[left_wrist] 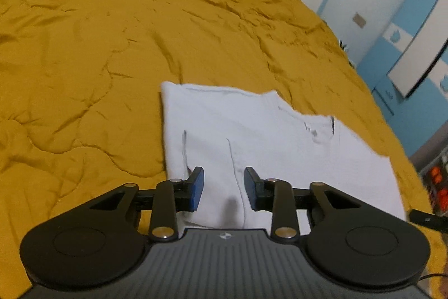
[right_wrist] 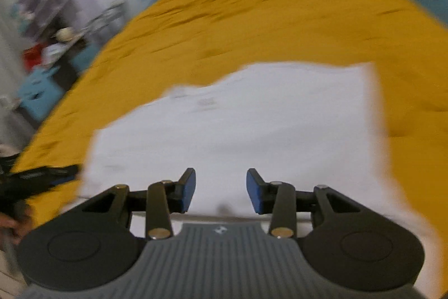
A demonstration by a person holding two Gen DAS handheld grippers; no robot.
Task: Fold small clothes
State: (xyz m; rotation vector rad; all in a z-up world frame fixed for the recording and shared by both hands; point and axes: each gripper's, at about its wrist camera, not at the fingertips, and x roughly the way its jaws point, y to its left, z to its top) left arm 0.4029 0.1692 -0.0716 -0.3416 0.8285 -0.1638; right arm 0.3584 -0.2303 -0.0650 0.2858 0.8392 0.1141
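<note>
White garment [left_wrist: 252, 142], partly folded, lies flat on a mustard-yellow quilted bedspread [left_wrist: 112, 46] that covers the bed almost edge to edge. In the left wrist view its neckline with a small grey label faces the right side, a vertical crease runs down the middle, and a straight folded edge marks its left side. The left gripper [left_wrist: 224, 191] points down at the near part of the cloth with its jaws apart; the blue pads [left_wrist: 197, 189] stand clear on either side of the crease and nothing is pinched between them. A dark shadow falls on the fabric just below the gap

In the right wrist view, which is smeared by motion blur, the same garment [right_wrist: 252, 116] fills the middle of the picture, its far edge stepped and its right edge straight. The right gripper [right_wrist: 220, 191] hangs over the near part of the cloth, jaws apart, with white fabric showing in the gap and no grip on it. At the left edge of this view the black tip of the left gripper [right_wrist: 42, 175] lies over the bedspread just beside the garment's corner, and part of a hand [right_wrist: 11, 223] shows below it. Blue and white furniture [left_wrist: 414, 52] stands beyond the bed
</note>
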